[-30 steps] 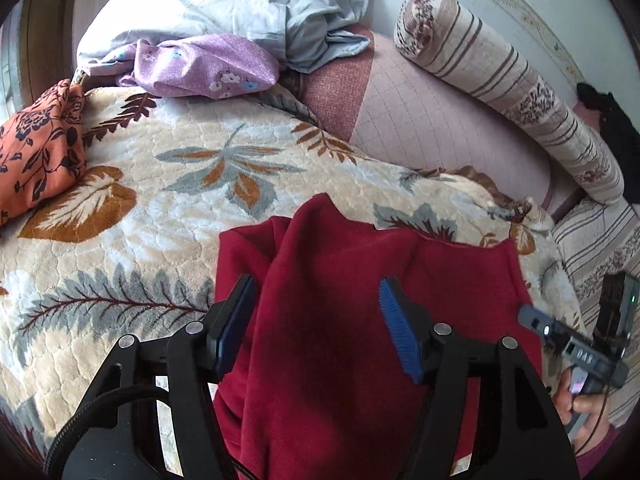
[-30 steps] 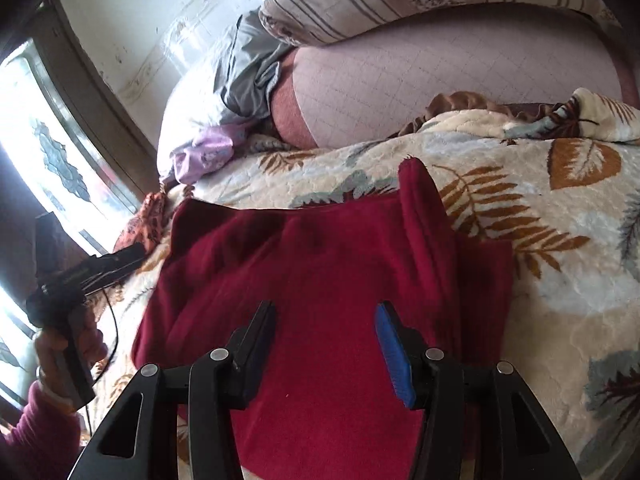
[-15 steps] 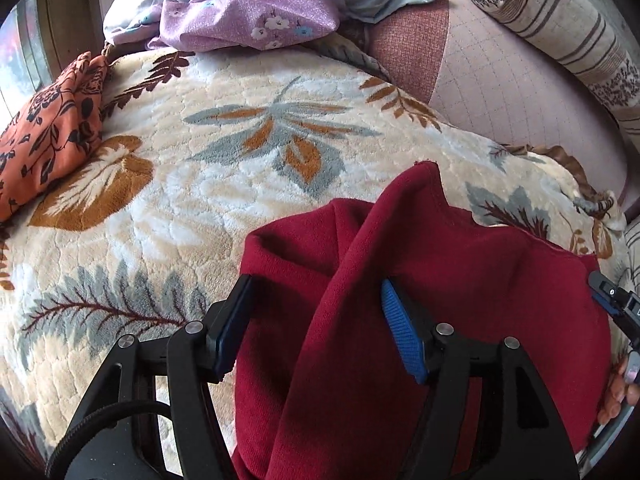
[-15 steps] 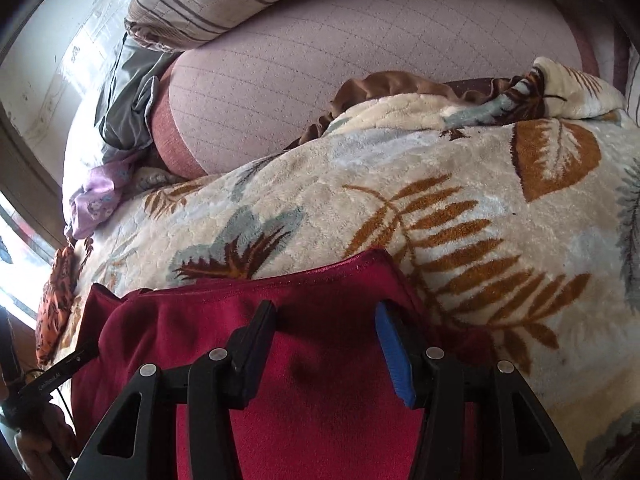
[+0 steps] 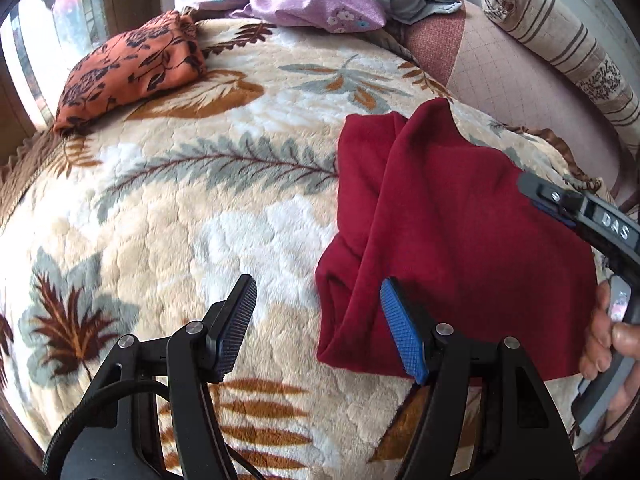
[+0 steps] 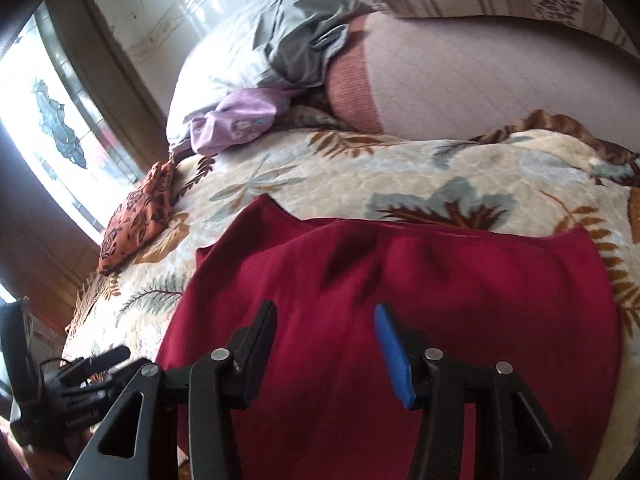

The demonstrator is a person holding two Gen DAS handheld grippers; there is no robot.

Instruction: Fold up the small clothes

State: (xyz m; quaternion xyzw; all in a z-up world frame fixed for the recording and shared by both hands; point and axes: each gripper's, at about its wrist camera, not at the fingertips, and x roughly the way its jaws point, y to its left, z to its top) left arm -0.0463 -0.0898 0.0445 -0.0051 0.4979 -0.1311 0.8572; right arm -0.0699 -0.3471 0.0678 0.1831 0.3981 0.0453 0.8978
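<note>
A dark red garment [image 5: 452, 224] lies folded on the leaf-patterned blanket [image 5: 208, 208], with a loose flap along its left side. My left gripper [image 5: 318, 300] is open and empty, hovering over the blanket at the garment's near-left edge. My right gripper [image 6: 326, 330] is open and empty just above the middle of the red garment [image 6: 420, 280]. The right gripper [image 5: 580, 216] also shows at the right edge of the left wrist view, held in a hand.
A folded orange floral cloth [image 5: 132, 68] lies at the blanket's far left near the window. A purple floral cloth [image 5: 316, 4] and grey bedding [image 6: 304, 40] lie at the back. A striped bolster [image 5: 568, 48] and pink sheet [image 5: 520, 92] are at the right.
My left gripper has drawn back and to the left, off the red garment. My right gripper has pulled back, so more of the garment shows. Both stay open.
</note>
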